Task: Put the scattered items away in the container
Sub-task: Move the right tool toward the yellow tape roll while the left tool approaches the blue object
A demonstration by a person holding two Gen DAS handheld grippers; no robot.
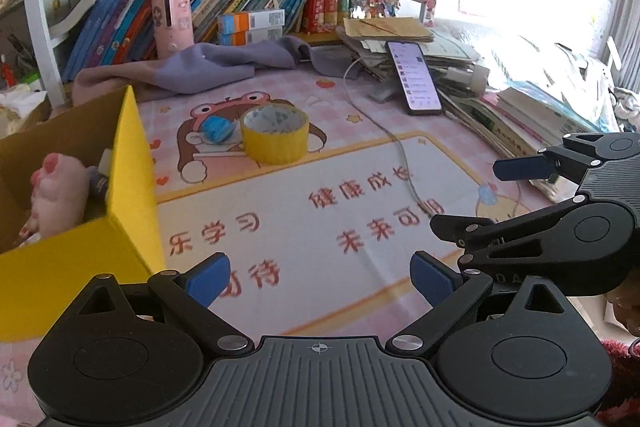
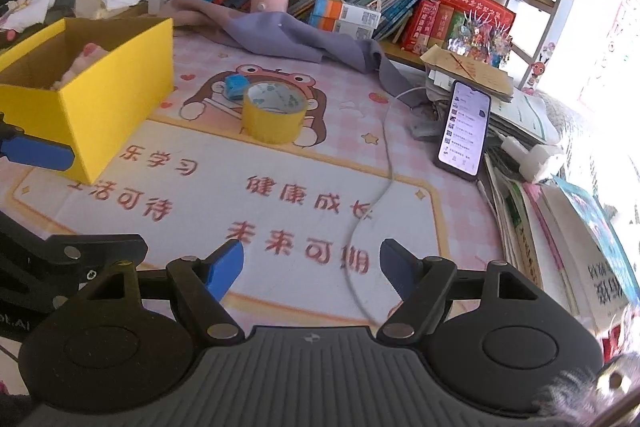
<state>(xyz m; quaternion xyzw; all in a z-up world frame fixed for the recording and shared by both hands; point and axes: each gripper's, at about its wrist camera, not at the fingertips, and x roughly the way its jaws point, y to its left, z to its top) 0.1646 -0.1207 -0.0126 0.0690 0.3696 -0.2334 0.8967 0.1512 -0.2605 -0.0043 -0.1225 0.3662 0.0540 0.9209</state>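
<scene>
One yellow tape roll (image 2: 274, 115) and one small blue item (image 2: 235, 85) stood on the mat, touching. The yellow box (image 2: 116, 95) held a pink plush (image 1: 60, 193) (partly hidden). The left gripper (image 1: 320, 279) and the right gripper (image 2: 312, 267) gaped empty.

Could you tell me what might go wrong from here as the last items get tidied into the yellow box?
1. The small blue item sits close against the yellow tape roll; grabbing one may knock the other.
2. The white cable trails across the mat beside the roll; the open right gripper could snag it and tug the propped phone.
</scene>
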